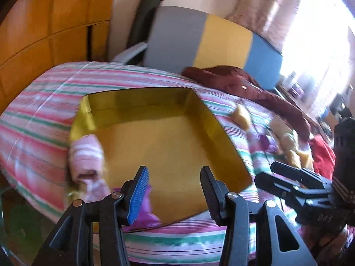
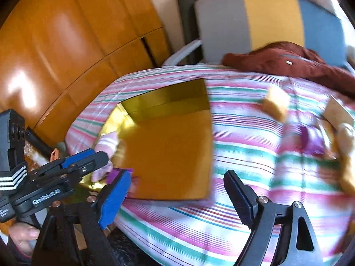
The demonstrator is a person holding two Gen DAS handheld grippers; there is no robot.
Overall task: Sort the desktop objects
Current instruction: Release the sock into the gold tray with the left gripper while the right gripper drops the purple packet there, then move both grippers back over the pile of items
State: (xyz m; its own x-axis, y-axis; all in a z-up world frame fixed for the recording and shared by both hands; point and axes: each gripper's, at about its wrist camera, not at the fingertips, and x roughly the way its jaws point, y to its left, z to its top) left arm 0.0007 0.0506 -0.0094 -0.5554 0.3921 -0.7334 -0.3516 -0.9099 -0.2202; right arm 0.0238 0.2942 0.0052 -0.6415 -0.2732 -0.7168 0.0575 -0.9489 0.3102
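Observation:
An open gold box (image 1: 168,137) lies on a striped bedspread (image 1: 44,115). A pink-and-white striped sock (image 1: 86,155) rests against its left wall, and a purple item (image 1: 144,212) lies in its near corner. My left gripper (image 1: 175,177) is open and empty over the box's near edge. My right gripper (image 2: 177,184) is open and empty above the box's near right edge (image 2: 168,150). The sock (image 2: 106,146) and the left gripper (image 2: 84,159) show at left in the right wrist view. Yellow, cream and purple items (image 2: 275,104) lie blurred to the right.
A dark red garment (image 1: 239,86) lies at the back of the bed by a grey, yellow and blue headboard (image 1: 221,44). A wooden wardrobe (image 2: 66,44) stands on the left. A red cloth (image 1: 321,153) lies on the right. The right gripper (image 1: 288,179) shows at right in the left wrist view.

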